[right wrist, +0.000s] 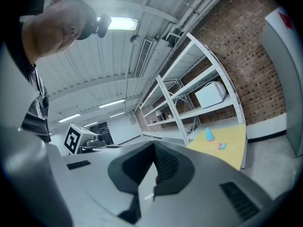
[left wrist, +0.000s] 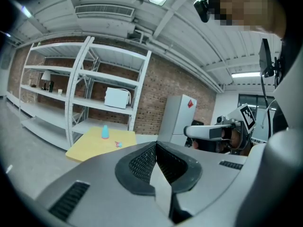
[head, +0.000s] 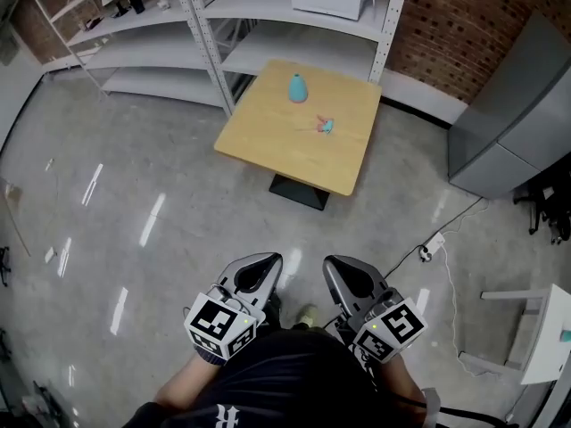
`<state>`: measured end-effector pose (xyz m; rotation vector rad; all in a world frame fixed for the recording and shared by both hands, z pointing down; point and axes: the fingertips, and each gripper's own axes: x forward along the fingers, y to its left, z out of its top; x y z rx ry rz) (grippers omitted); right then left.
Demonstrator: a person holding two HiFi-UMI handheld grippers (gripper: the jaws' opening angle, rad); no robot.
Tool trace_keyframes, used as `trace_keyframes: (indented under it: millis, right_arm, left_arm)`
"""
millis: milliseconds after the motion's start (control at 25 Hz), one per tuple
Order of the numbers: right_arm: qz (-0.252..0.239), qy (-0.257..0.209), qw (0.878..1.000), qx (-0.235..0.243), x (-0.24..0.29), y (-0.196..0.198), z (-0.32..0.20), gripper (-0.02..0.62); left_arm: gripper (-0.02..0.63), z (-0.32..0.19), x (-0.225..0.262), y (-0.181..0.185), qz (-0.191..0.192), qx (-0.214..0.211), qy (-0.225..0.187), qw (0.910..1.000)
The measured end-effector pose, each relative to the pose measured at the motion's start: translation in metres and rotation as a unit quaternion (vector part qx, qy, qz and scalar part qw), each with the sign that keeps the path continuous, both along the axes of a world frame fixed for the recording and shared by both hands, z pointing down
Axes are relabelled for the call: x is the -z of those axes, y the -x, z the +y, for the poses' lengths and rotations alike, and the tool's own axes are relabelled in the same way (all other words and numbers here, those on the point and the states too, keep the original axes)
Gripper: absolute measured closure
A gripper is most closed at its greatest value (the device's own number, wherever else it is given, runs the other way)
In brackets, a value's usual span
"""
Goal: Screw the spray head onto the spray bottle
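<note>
Well, conical btl [head: 297, 88], square wood tbl [head: 268, 136]

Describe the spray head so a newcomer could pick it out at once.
Find the square wooden table in front of the white shelving. Two things sit on it: the spray head is the small, low pink-and-blue piece near the middle, not the taller teal bottle by the far edge.

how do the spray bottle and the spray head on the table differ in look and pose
The spray bottle stands upright; the spray head lies flat. The spray bottle is the larger of the two; the spray head is clearly smaller. The spray bottle is plain light blue; the spray head is blue with a pink part. Both rest on the yellow table, apart from each other and not yet joined.
</note>
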<state>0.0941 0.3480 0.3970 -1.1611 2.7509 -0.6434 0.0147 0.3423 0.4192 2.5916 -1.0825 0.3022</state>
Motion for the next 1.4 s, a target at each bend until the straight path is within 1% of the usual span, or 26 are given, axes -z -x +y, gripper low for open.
trace_keyframes:
  millis: [200, 400, 600, 760, 920, 1040, 1240, 1400]
  right_arm:
    - [0.012, 0.003, 1.0, -0.012, -0.006, 0.014, -0.047, 0.595]
    - [0.016, 0.002, 0.999, -0.037, 0.003, 0.038, -0.122, 0.595]
    - [0.012, 0.006, 0.997, -0.073, 0.015, 0.059, -0.2, 0.595]
    - [0.002, 0.016, 0.994, -0.106, 0.017, 0.062, -0.247, 0.595]
    - [0.002, 0.026, 0.992, -0.121, 0.014, 0.055, -0.289, 0.595]
    - [0.002, 0.031, 0.992, -0.118, 0.003, 0.043, -0.326, 0.595]
    - [-0.004, 0.042, 0.995, -0.093, -0.015, 0.021, -0.399, 0.595]
    - [-0.009, 0.05, 0.996, -0.071, -0.025, -0.003, -0.453, 0.595]
  left_arm:
    - [0.603, -0.05, -0.008, 0.011, 0.014, -0.014, 0.001, 0.9998]
    - [0.603, -0.133, -0.001, 0.036, 0.03, -0.037, -0.008, 0.9988]
    - [0.603, -0.214, 0.01, 0.059, 0.037, -0.072, -0.008, 0.9967]
    - [0.603, -0.266, 0.01, 0.068, 0.04, -0.093, 0.001, 0.9948]
    - [0.603, -0.308, 0.003, 0.059, 0.047, -0.106, 0.016, 0.9932]
    - [0.603, -0.34, -0.01, 0.046, 0.043, -0.107, 0.025, 0.993]
    - [0.603, -0.404, -0.024, 0.025, 0.028, -0.086, 0.035, 0.9953]
    - [0.603, -0.454, -0.029, -0.001, 0.019, -0.064, 0.039, 0.997]
